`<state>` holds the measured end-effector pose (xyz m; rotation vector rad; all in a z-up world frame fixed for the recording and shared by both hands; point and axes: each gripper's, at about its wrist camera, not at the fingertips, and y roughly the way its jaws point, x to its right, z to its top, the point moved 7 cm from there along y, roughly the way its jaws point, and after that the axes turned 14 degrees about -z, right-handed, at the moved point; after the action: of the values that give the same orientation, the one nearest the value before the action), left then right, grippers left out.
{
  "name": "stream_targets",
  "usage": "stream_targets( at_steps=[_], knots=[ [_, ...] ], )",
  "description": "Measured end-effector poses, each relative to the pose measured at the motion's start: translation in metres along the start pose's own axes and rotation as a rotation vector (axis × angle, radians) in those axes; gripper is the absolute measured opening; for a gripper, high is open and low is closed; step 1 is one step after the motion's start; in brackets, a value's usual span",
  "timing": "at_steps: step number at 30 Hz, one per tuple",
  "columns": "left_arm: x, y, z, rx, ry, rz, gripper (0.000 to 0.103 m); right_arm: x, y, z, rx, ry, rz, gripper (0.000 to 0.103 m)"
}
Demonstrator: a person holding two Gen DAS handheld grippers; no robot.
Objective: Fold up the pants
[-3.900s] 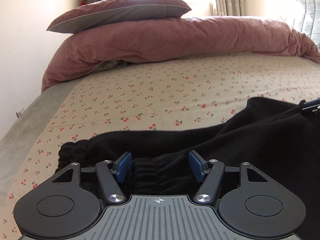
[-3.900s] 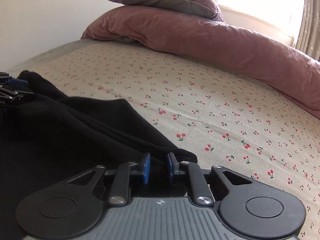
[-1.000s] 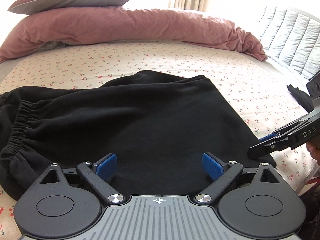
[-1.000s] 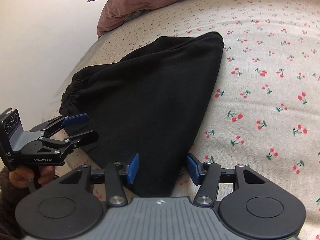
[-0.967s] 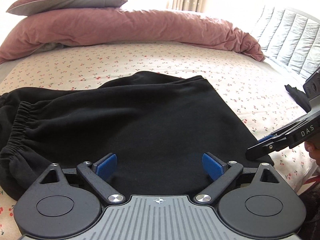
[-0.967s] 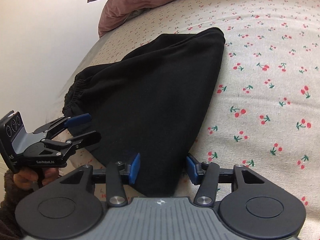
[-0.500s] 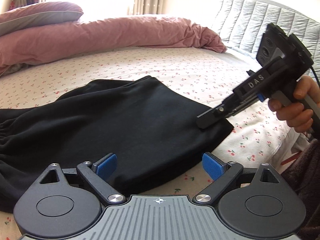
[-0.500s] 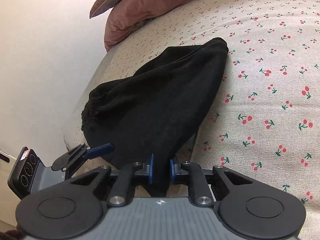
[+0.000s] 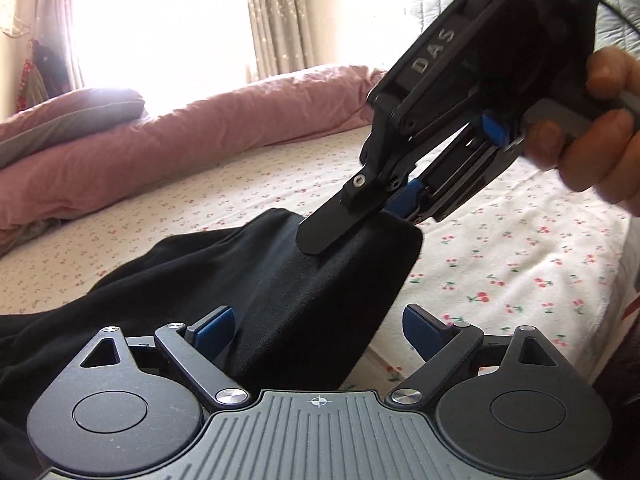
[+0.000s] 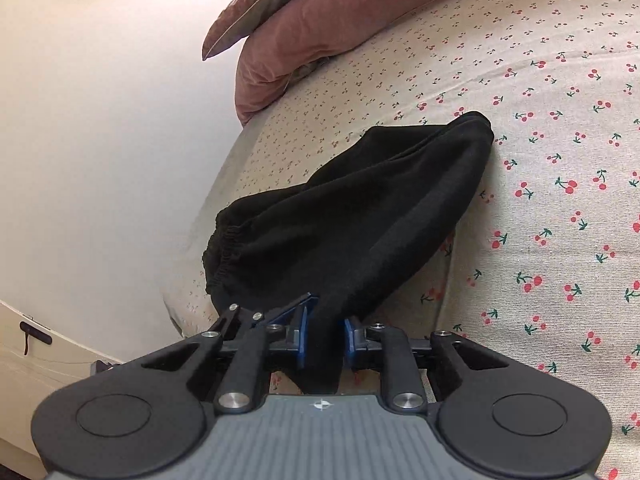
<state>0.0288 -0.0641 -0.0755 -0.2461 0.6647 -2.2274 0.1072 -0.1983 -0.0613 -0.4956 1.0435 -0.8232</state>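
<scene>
**Ana:** Bedroom scene, bright window behind the curtains, and the cherry-print sheet (image 10: pixel 560 152) is our work surface. Pink duvet (image 9: pixel 200 136) bunched at the far side, pillow (image 9: pixel 68 116) on top.

**Ben:** And the black pants (image 10: pixel 360 208) lie near the bed's edge, doubled over, elastic waistband (image 10: pixel 224 248) at the left end in the right wrist view.

**Ana:** Right gripper (image 10: pixel 325 336) has the near end of the cloth. Its 2 blue pads (image 10: pixel 302 334) pinch a bunched band of fabric, and the jaws have just been easing wider, cloth between them all the same. That end is raised off the sheet.

**Ben:** Left gripper (image 9: pixel 316 326)? Fingers spread wide, just narrowing a touch. Black fabric sits between them, touching the left pad at most; the right pad stands clear, so no grip.

**Ana:** Progress check: I'd judge the lengthwise fold done, legs stacked as 1 strip.

**Ben:** Agreed, and the crosswise fold looks unfinished. My read is the lifted end needs carrying toward the waistband, then laying flat and smoothing.

**Ana:** Roughly halfway, I'd say.
</scene>
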Motion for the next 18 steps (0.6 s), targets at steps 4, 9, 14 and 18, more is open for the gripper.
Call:
stream_targets(
  at_steps=[4,9,14,18],
  knots=[
    [-0.013,0.02,-0.008,-0.072,-0.021,0.081,0.073,0.017,0.008,0.009,0.038,0.005,-0.099,0.046],
    [-0.009,0.024,-0.014,-0.089,-0.015,0.078,0.067,0.048,0.032,0.026,0.079,0.022,-0.184,0.049],
    [-0.004,0.021,-0.015,-0.06,0.009,0.104,0.055,0.075,0.056,0.052,0.195,0.046,-0.202,0.041],
    [-0.008,0.015,-0.011,-0.026,-0.028,0.108,0.035,0.079,0.065,0.069,0.231,0.117,-0.186,0.022]
  ],
)
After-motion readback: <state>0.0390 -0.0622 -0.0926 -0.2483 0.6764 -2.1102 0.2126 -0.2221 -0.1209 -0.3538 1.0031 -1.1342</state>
